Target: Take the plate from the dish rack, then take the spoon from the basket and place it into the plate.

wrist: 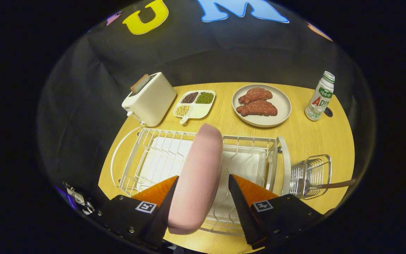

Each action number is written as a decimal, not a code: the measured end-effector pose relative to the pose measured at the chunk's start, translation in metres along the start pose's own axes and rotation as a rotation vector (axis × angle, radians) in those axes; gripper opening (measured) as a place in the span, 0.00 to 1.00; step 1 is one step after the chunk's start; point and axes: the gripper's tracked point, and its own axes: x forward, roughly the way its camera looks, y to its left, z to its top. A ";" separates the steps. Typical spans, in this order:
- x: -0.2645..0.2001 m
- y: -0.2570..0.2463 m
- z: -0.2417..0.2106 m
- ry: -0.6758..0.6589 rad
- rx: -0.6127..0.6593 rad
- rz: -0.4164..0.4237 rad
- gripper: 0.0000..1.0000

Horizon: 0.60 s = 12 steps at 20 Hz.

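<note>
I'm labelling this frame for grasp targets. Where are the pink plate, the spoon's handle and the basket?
pink plate [198,176]: gripper view, middle of its broad face, standing on edge between the jaws.
spoon handle [337,184]: gripper view, brown shaft sticking out of the basket.
basket [310,169]: gripper view, wire rim beside the rack.

We count one pink plate [198,180]. It stands between the two fingers [160,197] of one gripper [203,208]. We see one white dish rack [160,158] and one wire basket [310,174]. One spoon [333,185] pokes out of the basket. We count one toaster [150,100] with one slice of toast [139,83]. There is one bean tray [195,104] with four little parts. One grey plate [282,106] holds two pieces of meat [257,102]. There is one bottle [320,96].
</note>
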 end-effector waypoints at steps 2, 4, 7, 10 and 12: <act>0.005 0.006 -0.006 0.047 0.039 0.019 0.76; 0.008 0.009 -0.010 0.082 0.050 0.015 0.57; 0.007 0.001 -0.012 0.101 0.041 -0.040 0.52; 0.004 -0.003 -0.012 0.115 0.059 -0.057 0.46; 0.005 -0.005 -0.014 0.131 0.054 -0.070 0.40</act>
